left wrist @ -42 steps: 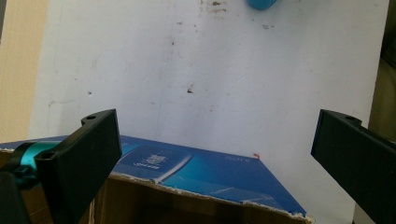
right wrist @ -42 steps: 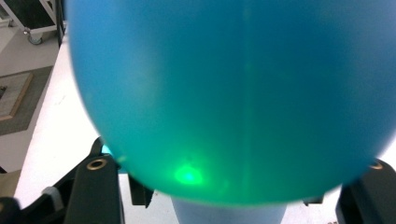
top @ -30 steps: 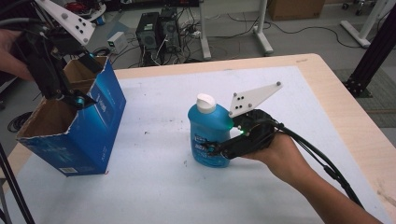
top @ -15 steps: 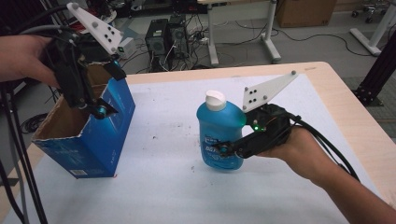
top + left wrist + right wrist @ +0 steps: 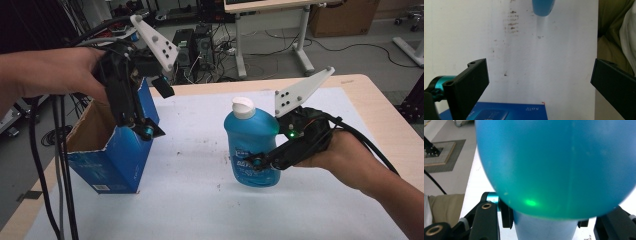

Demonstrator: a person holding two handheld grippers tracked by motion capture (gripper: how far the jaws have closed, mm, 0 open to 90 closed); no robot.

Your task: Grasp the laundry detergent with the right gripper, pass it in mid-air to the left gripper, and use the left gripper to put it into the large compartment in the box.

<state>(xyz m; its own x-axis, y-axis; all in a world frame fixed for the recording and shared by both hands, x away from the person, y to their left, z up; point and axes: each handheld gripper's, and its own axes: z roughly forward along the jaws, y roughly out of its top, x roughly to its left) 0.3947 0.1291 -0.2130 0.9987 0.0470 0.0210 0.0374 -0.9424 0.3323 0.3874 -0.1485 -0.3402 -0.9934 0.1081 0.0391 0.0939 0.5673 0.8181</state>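
The right gripper [image 5: 260, 162] clamps the blue bottle [image 5: 250, 145] low on its body above the table [image 5: 200, 200]; full, heavy and slick, it looks safest gripped there, while the left gripper [image 5: 142, 127] gapes wide by the box [image 5: 112, 160].

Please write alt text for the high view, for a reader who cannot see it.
The right gripper is clamped on a blue bottle with a white cap, held upright above the white table. At left, the left gripper, jaws apart and empty, hangs beside an open blue cardboard box.
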